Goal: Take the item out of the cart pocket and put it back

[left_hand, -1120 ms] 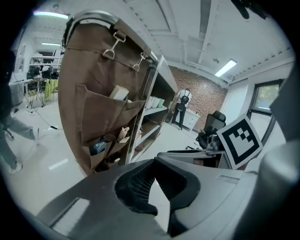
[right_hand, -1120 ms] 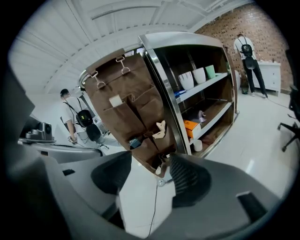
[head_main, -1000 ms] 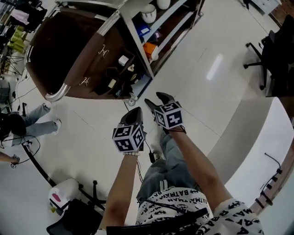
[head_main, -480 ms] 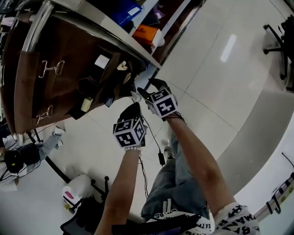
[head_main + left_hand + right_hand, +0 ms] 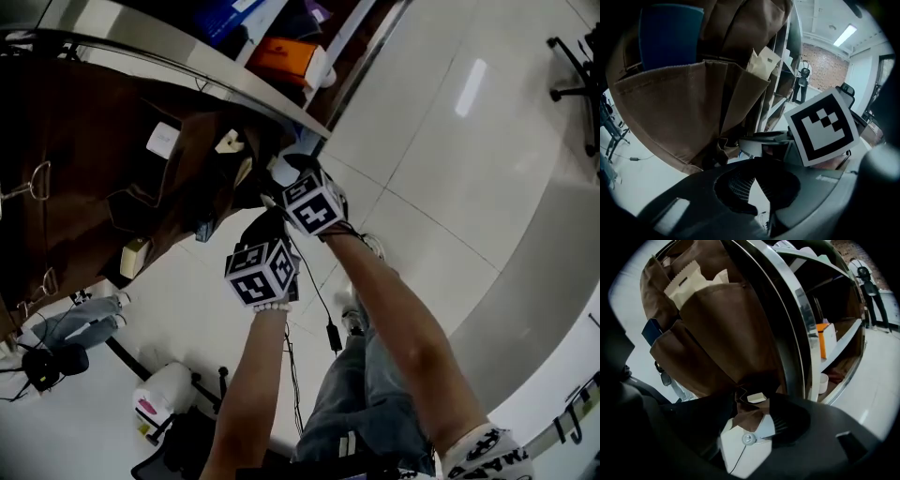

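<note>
The cart's brown fabric pockets (image 5: 187,178) hang at the upper left of the head view. My right gripper (image 5: 278,178) reaches into their lower edge. In the right gripper view its jaws (image 5: 752,401) stand wide on either side of a small low pocket holding a pale flat item (image 5: 755,398). They are closing, and the pads do not press on the item. My left gripper (image 5: 265,223) hangs just below and left of the right one, shut and empty. In its own view the left gripper (image 5: 753,164) points up at the pockets and the right gripper's marker cube (image 5: 822,126).
Other pockets hold a cream serrated packet (image 5: 686,280), a blue item (image 5: 670,35) and a white-labelled thing (image 5: 162,139). The cart's steel frame (image 5: 787,310) and shelves carry an orange box (image 5: 827,338) and a white cup (image 5: 823,380). A caster (image 5: 748,438) and a cable (image 5: 319,300) lie below.
The cart has come much closer in the head view. My right gripper has moved up and left from open floor into the pockets' lower edge. The left gripper stays just beneath it.
</note>
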